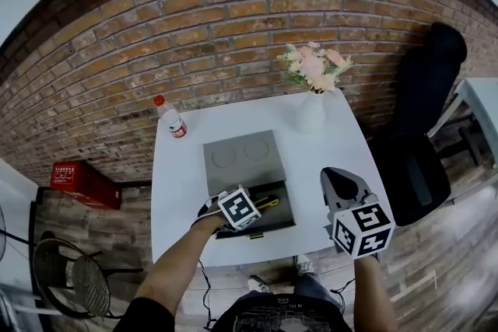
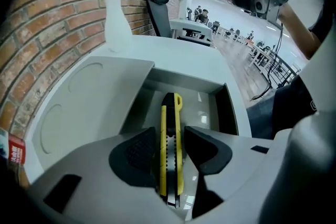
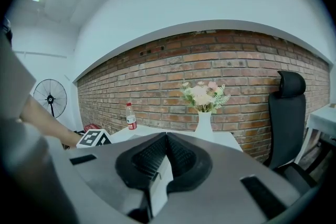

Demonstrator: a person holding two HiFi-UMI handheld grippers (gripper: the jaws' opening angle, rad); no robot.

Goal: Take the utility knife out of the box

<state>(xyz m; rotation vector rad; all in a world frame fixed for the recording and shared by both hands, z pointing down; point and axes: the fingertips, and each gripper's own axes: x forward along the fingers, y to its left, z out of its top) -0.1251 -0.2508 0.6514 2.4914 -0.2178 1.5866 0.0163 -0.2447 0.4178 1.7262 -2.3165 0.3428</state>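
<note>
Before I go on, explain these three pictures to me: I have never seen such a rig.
No robot: a person holds a tool in each hand. One picture comes from a camera on the person's head, looking down; the other two from cameras riding on the tools. On the white table stand an open grey box, a bottle and a vase of flowers. The left hand-held gripper reaches into the box, jaws open either side of the yellow utility knife lying there. The right hand-held gripper is shut and empty.
</note>
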